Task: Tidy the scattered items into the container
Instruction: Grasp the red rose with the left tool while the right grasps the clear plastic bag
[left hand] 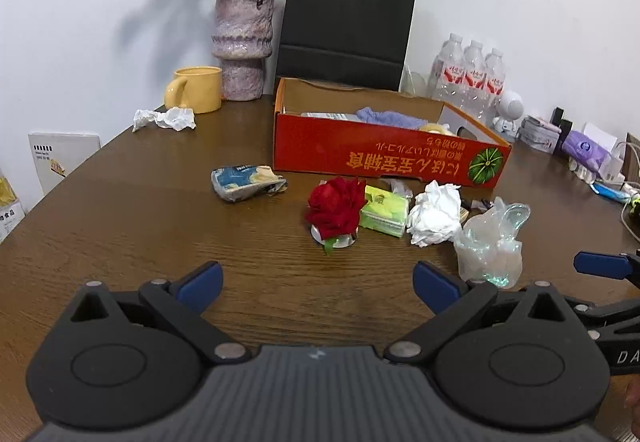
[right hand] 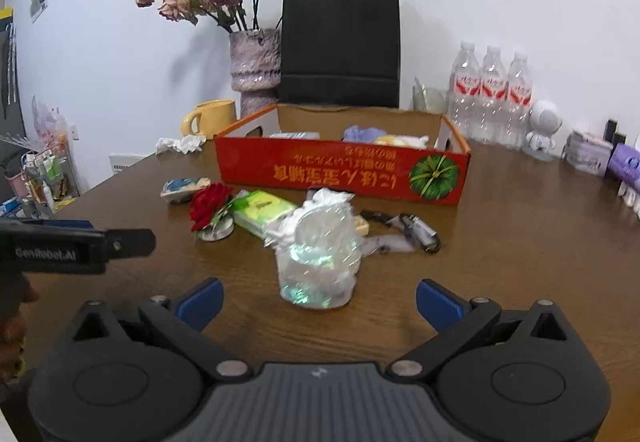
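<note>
Right claw (right hand: 319, 304) spread wide, nothing between the blue pads, hovering low over the brown wood-grain tabletop (right hand: 500, 242). Left claw (left hand: 318, 284) same: wide open, empty, held a bit further back.

Landmark: the open red cardboard box with the green pumpkin print (right hand: 340, 172). Everything loose sits on the near side of it.

- Crumpled clear plastic bag with an iridescent sheen (right hand: 318, 262): nearest item, dead ahead of the right claw, in front of the box's middle. Looks near weightless, soft and slippery, so it'll collapse under the pads. I'd pinch the bunched top where the film is doubled, not the puffy body.
- Wad of white tissue paper (left hand: 434, 218): just behind the bag, toward the box. Light, squashy, grips anywhere.
- Green-and-yellow pocket tissue pack (left hand: 384, 212): left of the wad, touching the rose. Soft but holds shape; take it across the short width.
- Red rose head on a small white round base (left hand: 336, 210): in front of the box's left half. Petals likely bruise easily; better to grip low at the base.
- Squashed blue-and-cream wrapper (left hand: 248, 184): off the box's left corner. Light and crinkly.
- Small dark metal clip-like bits (right hand: 416, 228): in front of the box's right half. Too blurred to identify; probably hard, thin, fiddly.
- Second crumpled white tissue (left hand: 164, 119): well left of the box, by the yellow ceramic mug (left hand: 198, 90).

Box already holds a lilac cloth (left hand: 384, 117) and some pale items.
</note>
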